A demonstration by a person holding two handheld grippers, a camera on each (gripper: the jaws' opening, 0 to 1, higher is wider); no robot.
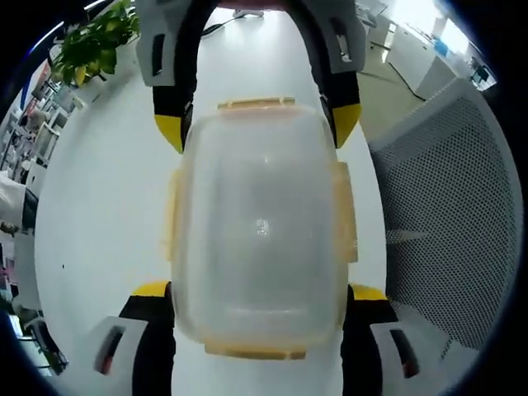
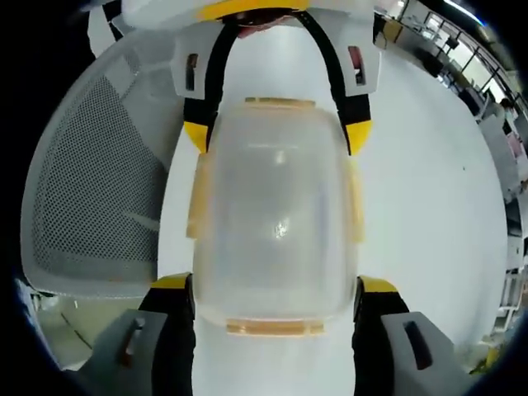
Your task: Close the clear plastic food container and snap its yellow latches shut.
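Both claws spread wide. My left claw (image 1: 258,330) and right claw (image 2: 275,318) straddle opposite ends of the container (image 1: 260,227) on the white bench (image 1: 99,214), lid seated. Side latches (image 1: 345,210) look flared, unsnapped. Best press each latch squarely inward, bracing the opposite end. Mesh chair (image 1: 450,214) beside.

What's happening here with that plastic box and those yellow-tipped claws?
A person is working on a clear plastic food container with two hand-held grippers, one at each end. The left gripper and the right gripper both have their jaws spread wide around the box's ends. The lid sits on top, on a white table. The yellow latches seem to stick outward, not yet snapped down. A grey mesh chair stands beside the table.
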